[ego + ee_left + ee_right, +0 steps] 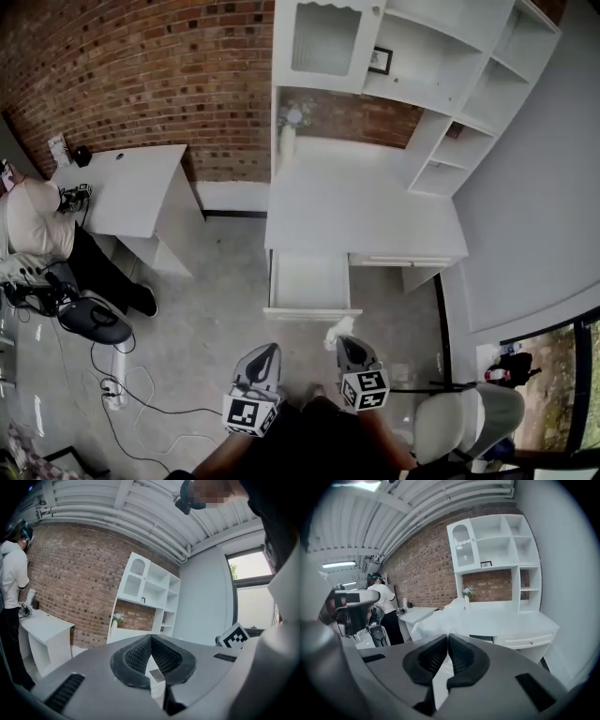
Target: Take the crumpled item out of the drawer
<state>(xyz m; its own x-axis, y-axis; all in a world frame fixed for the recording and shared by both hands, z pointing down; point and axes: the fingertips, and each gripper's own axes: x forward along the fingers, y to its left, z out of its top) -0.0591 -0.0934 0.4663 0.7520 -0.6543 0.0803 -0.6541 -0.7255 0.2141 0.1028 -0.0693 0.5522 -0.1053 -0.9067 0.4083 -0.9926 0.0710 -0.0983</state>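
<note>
In the head view the white desk's drawer (310, 311) stands pulled out, and its inside looks bare. A crumpled white item (337, 332) hangs in front of the drawer at the tip of my right gripper (343, 343). The right gripper view shows that gripper (448, 636) shut on the thin white crumpled item (438, 617), which bunches up above the jaws. My left gripper (270, 350) is held beside it, to the left, over the floor. Its jaws (151, 638) meet at the tips with nothing between them.
The white desk (375, 211) carries a shelf unit (450, 84) and a vase of flowers (287, 127). A person (37, 220) stands at a small white table (127, 187) on the left. An office chair (94, 323), floor cables (131, 394) and a beige chair (459, 422) are near.
</note>
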